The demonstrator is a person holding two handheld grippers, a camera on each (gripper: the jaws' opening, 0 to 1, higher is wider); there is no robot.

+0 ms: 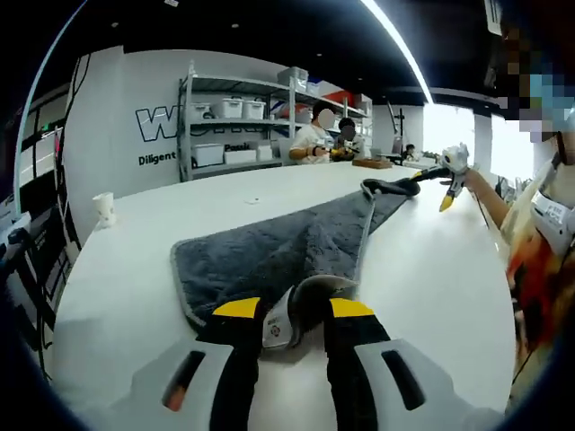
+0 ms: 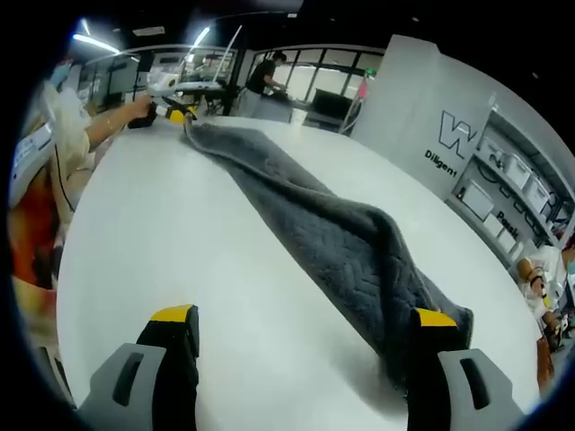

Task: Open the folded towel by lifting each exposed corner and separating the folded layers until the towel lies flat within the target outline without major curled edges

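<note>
With the grey towel (image 1: 287,247) stretched across the white table (image 1: 126,287), one corner pinched between the left tongs (image 1: 294,312) and the far end lying against one spread jaw of the right tongs (image 2: 305,316), a curled edge could be left if the pinch slips.

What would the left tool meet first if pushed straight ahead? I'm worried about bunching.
Probably the grey towel: the left tool already pinches its near edge, so going on would likely push into the cloth on the white table.

The towel (image 1: 287,251) is dark grey with a wavy quilted pattern and a paler grey edge, the table (image 1: 126,269) is white, and both grippers' jaws are black with yellow tips.
</note>
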